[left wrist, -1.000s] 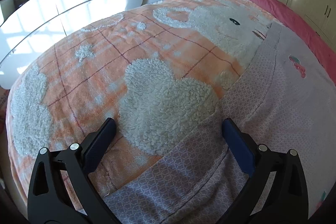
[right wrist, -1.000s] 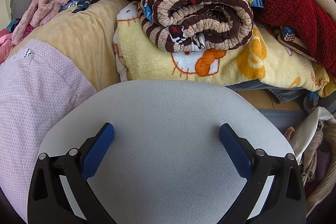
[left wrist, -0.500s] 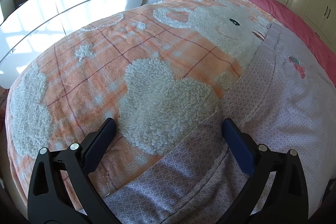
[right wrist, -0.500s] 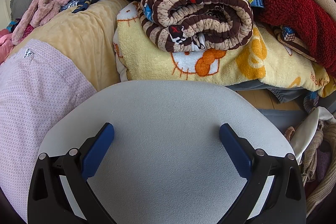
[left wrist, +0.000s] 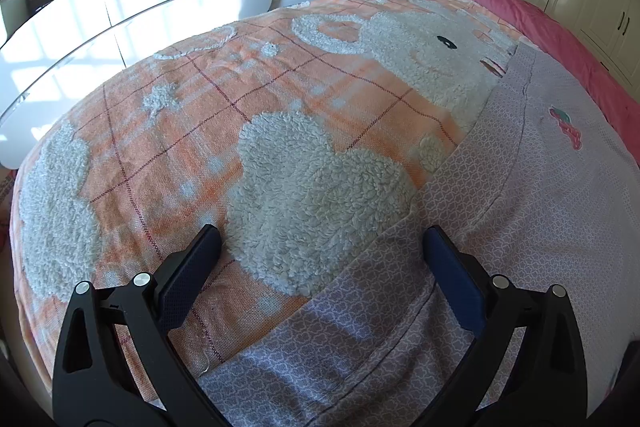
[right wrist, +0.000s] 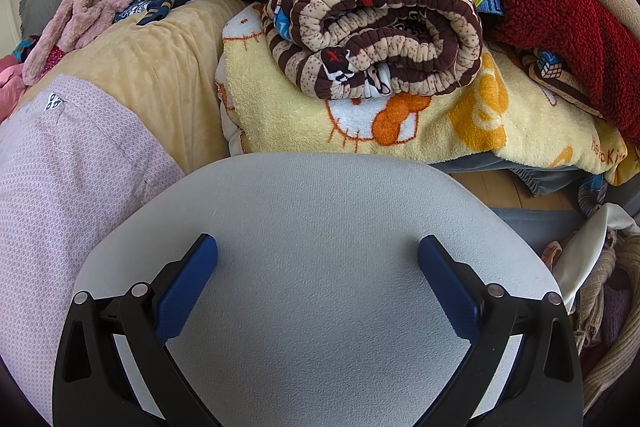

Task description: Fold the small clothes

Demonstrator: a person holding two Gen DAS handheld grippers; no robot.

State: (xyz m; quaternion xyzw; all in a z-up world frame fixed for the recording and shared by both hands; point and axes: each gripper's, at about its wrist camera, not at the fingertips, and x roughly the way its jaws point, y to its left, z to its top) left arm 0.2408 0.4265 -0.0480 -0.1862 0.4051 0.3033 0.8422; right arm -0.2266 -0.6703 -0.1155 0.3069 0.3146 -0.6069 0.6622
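We hold the left hand-held gripper spread wide and empty over the near edge of the lilac garment, which lies flat on the orange blanket. Our right hand-held gripper, equally wide, hovers above a grey board.

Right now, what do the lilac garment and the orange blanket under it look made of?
Lilac garment: thin matte knit, probably cotton, with a fine printed lattice. Orange blanket: woven terry-like cloth with raised fluffy white patches, likely fleece or chenille.
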